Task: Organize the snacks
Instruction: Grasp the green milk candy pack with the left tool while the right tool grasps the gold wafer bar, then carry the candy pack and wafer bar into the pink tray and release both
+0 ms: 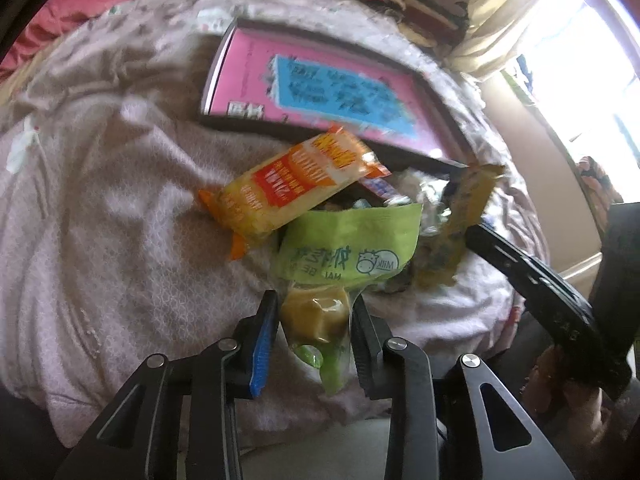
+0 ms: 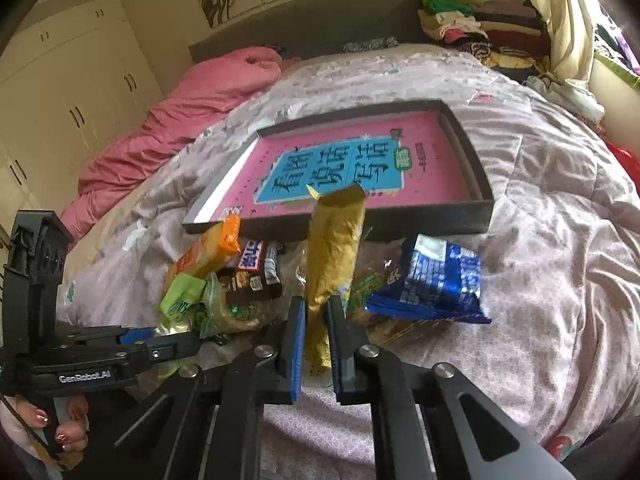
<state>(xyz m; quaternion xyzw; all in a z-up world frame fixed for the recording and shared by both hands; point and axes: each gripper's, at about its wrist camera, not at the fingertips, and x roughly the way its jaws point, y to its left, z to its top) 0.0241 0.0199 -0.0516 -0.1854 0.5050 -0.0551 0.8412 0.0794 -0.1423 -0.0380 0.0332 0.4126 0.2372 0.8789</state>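
A: Where the black tray (image 2: 472, 204) marks the far edge, nearer and left: left gripper (image 1: 314, 334) pinching green milk-snack packet (image 1: 348, 248).

B: Right of that, before the tray: right gripper (image 2: 316, 332) clamping gold packet (image 2: 334, 256) upright. Could slip, being slick foil; could topple blue bag (image 2: 436, 280) alongside.

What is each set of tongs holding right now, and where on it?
Left tongs grip the green milk snack pack by its clear lower end. Right tongs pinch the gold snack packet near its lower end, so it stands upright.
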